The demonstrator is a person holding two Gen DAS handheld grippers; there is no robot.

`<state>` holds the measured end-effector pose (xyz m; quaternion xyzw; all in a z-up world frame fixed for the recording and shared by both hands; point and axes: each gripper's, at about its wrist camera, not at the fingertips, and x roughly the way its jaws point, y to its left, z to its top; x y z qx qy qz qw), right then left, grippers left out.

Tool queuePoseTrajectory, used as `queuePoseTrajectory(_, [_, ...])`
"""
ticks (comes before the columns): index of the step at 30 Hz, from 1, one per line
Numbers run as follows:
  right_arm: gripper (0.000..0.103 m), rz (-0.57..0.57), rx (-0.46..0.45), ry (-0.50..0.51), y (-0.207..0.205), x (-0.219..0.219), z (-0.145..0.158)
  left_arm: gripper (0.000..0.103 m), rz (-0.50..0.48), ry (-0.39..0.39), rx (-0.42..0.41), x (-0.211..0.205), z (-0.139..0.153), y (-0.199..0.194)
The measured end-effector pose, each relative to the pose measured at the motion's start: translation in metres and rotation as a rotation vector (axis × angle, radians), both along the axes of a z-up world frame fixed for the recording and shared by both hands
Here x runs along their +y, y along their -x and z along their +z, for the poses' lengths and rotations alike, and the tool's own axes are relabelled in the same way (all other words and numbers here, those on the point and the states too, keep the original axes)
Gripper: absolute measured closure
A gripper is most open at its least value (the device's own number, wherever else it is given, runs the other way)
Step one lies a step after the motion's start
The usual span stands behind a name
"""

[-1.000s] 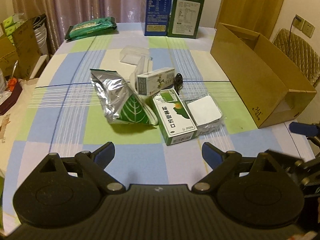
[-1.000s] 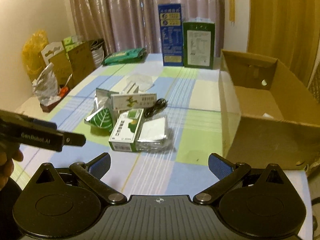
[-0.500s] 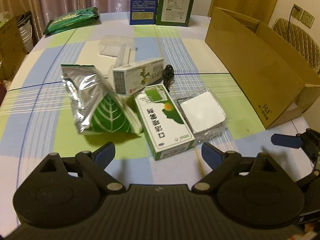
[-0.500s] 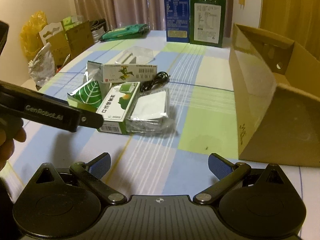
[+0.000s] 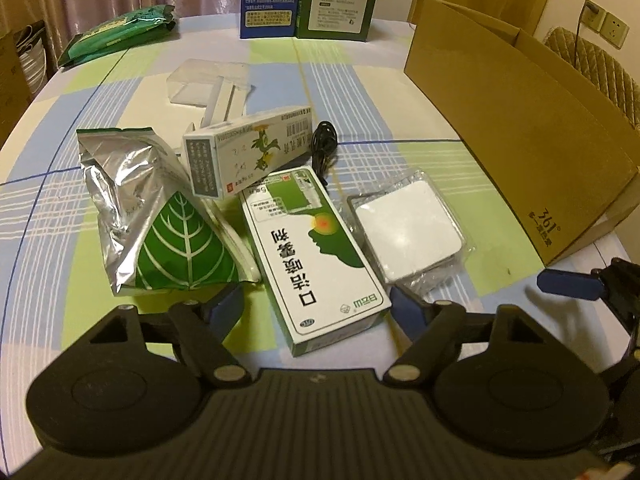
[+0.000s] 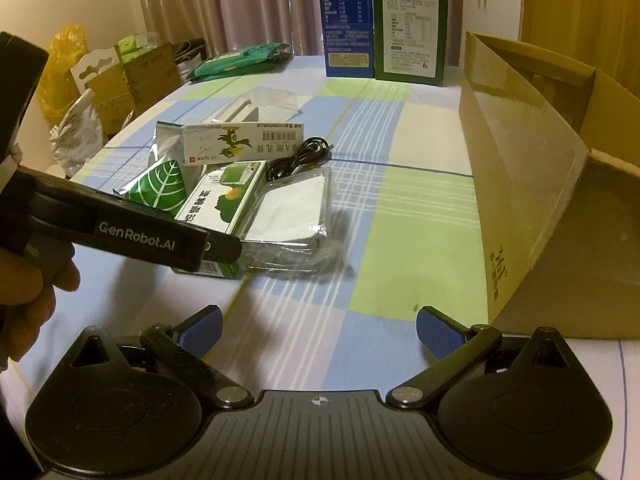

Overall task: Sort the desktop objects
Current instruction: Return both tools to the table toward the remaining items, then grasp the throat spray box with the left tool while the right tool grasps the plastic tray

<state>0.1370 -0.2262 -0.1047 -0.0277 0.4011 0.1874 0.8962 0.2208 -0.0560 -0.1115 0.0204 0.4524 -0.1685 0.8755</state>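
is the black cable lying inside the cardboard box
No, the black cable lies coiled on the checked tablecloth beside the medicine boxes, well apart from the cardboard box.

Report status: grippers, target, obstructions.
Left gripper closing, astride green box, no contact yet. Right gripper open, empty. Foil bag and wrapped pad crowd the box.

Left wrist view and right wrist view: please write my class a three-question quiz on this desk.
1. True or false: the black cable lies inside the cardboard box.
2. Which item lies between the green-and-white carton and the cardboard box? A wrapped white pack; B foil pouch; C clear case.
3. Fill in: the right tool's jaws stand ____, gripping nothing.
Key: 1 false; 2 A; 3 open.
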Motion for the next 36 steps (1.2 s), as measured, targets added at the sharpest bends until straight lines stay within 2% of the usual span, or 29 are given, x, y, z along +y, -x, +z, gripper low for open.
queuePoseTrajectory(7, [0.002, 0.002, -0.013, -0.006, -0.003, 0.002, 0.000, 0.039, -0.005, -0.012, -0.027, 0.015, 0.004, 0.009])
queuePoseTrajectory(9, [0.002, 0.002, -0.020, -0.009, -0.004, 0.003, 0.001, 0.047, -0.011, -0.020, -0.036, 0.017, 0.004, 0.010])
queuePoseTrajectory(11, [0.002, 0.002, -0.027, -0.008, -0.006, 0.005, 0.001, 0.049, -0.021, -0.015, -0.039, 0.018, 0.003, 0.008])
queuePoseTrajectory(21, [0.002, 0.008, -0.031, 0.024, -0.014, 0.016, -0.007, 0.051, -0.065, -0.013, -0.076, 0.019, 0.002, 0.005])
queuePoseTrajectory(32, [0.003, 0.013, -0.071, 0.006, -0.028, 0.033, -0.006, 0.052, -0.065, -0.026, -0.088, 0.044, 0.004, 0.020])
queuePoseTrajectory(36, [0.014, 0.013, -0.064, 0.006, -0.039, 0.042, -0.009, 0.053, -0.067, -0.026, -0.101, 0.045, 0.003, 0.022])
